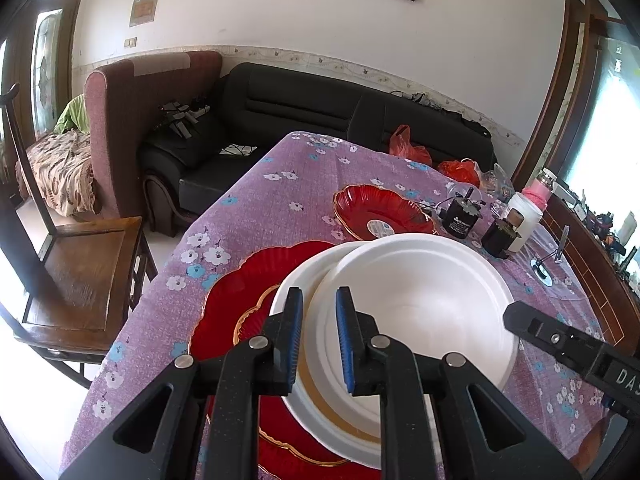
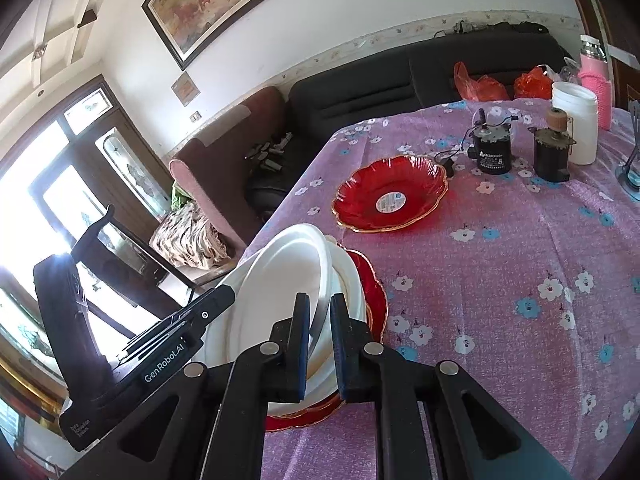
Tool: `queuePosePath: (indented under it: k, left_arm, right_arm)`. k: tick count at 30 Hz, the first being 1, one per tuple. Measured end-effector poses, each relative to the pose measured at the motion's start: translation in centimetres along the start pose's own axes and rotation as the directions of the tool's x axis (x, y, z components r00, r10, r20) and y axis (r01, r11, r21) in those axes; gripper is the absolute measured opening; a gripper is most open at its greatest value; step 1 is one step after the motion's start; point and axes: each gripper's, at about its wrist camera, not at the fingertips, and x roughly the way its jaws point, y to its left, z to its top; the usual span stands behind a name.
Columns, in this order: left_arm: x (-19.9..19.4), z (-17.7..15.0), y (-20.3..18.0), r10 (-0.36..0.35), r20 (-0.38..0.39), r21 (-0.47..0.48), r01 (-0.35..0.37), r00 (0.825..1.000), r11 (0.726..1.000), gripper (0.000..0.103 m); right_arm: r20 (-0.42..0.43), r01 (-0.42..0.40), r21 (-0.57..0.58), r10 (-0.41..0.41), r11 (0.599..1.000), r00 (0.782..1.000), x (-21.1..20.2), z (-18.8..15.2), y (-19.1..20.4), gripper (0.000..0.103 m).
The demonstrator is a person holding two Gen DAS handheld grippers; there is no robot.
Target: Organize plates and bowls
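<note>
White bowl gripped from both sides above stacked plates

The upper white bowl (image 1: 420,300) is clamped at opposite rims: the left gripper (image 1: 320,300) is nearly closed on its near-left rim, and the right gripper (image 2: 320,308) is nearly closed on its other rim. The bowl is seen tilted over a second white bowl (image 1: 292,288), which is nested on a large red plate (image 1: 232,300) on the purple floral tablecloth (image 1: 256,208). A smaller red scalloped dish (image 2: 392,196) is set well apart, near two black motors (image 2: 492,152) and a white jar (image 2: 576,120).
</note>
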Motion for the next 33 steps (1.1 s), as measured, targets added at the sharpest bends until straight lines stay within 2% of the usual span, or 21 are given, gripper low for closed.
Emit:
queuePosePath:
  k: [3,10,11,13,15,17,20,22,23,24,26,27,29,31,33]
  left_arm:
    - [0.0,-0.1,0.0,0.001,0.009,0.004,-0.001,1.0,1.0,0.017]
    - [-0.6,-0.2,-0.5,0.043,0.064,0.033,-0.045,0.997,0.998,0.02]
    - [-0.7,-0.3,-0.7,0.066,0.08,0.04,-0.07,0.995,0.997,0.025]
    - [-1.0,-0.4,-0.8,0.091,0.103,0.046,-0.096,0.991,0.994,0.033]
    - [-1.5,-0.4,-0.9,0.109,0.137,0.048,-0.117,0.985,0.992,0.039]
    - [-1.9,-0.5,-1.1,0.129,0.153,0.054,-0.139,0.98,0.989,0.043]
    - [-3.2,-0.7,-1.3,0.148,0.172,0.06,-0.16,0.974,0.985,0.046]
    - [-4.8,-0.8,-1.5,0.146,0.196,0.06,-0.161,0.97,0.985,0.057]
    - [-5.5,-1.0,-1.6,0.144,0.204,0.059,-0.159,0.968,0.986,0.067]
    - [-6.4,-1.3,-1.7,0.143,0.221,0.06,-0.16,0.965,0.985,0.071]
    - [-8.6,-2.5,-2.0,0.155,0.253,0.078,-0.18,0.955,0.981,0.075]
    - [-9.2,-2.9,-2.1,0.151,0.253,0.082,-0.177,0.955,0.981,0.081]
    - [-10.9,-4.6,-2.0,0.125,0.247,0.086,-0.15,0.961,0.985,0.086]
    - [-12.5,-6.4,-1.7,0.118,0.264,0.091,-0.147,0.957,0.985,0.088]
    - [-13.7,-7.8,-1.6,0.118,0.278,0.095,-0.15,0.953,0.984,0.096]
  right_arm:
    - [0.018,0.002,0.009,-0.002,1.0,1.0,-0.5,0.2,-0.3,0.026]
    - [0.087,0.044,-0.005,-0.044,0.999,0.995,-2.6,0.7,0.0,0.028]
    - [0.097,0.048,-0.014,-0.046,0.999,0.994,-3.1,0.7,0.3,0.03]
    - [0.12,0.071,-0.035,-0.067,0.997,0.991,-4.0,0.2,0.7,0.047]
    - [0.136,0.098,-0.058,-0.089,0.994,0.987,-4.8,-0.6,1.1,0.053]
    - [0.145,0.126,-0.083,-0.113,0.989,0.983,-5.8,-1.6,1.5,0.055]
    - [0.148,0.153,-0.106,-0.137,0.982,0.979,-7.1,-3.3,1.3,0.068]
    - [0.167,0.183,-0.132,-0.16,0.974,0.973,-8.0,-4.5,1.1,0.081]
    - [0.186,0.215,-0.148,-0.186,0.965,0.965,-8.4,-5.3,0.9,0.083]
    - [0.203,0.235,-0.158,-0.202,0.959,0.958,-8.8,-6.0,0.4,0.086]
    - [0.236,0.263,-0.159,-0.222,0.952,0.946,-9.1,-7.2,-0.5,0.09]
    - [0.244,0.285,-0.151,-0.244,0.946,0.939,-9.1,-7.7,-1.2,0.091]
    - [0.243,0.293,-0.121,-0.258,0.948,0.935,-8.8,-8.3,-2.6,0.091]
    - [0.242,0.299,-0.101,-0.269,0.949,0.932,-8.4,-8.5,-3.5,0.091]
    - [0.229,0.302,-0.102,-0.273,0.948,0.934,-7.9,-8.7,-4.1,0.091]
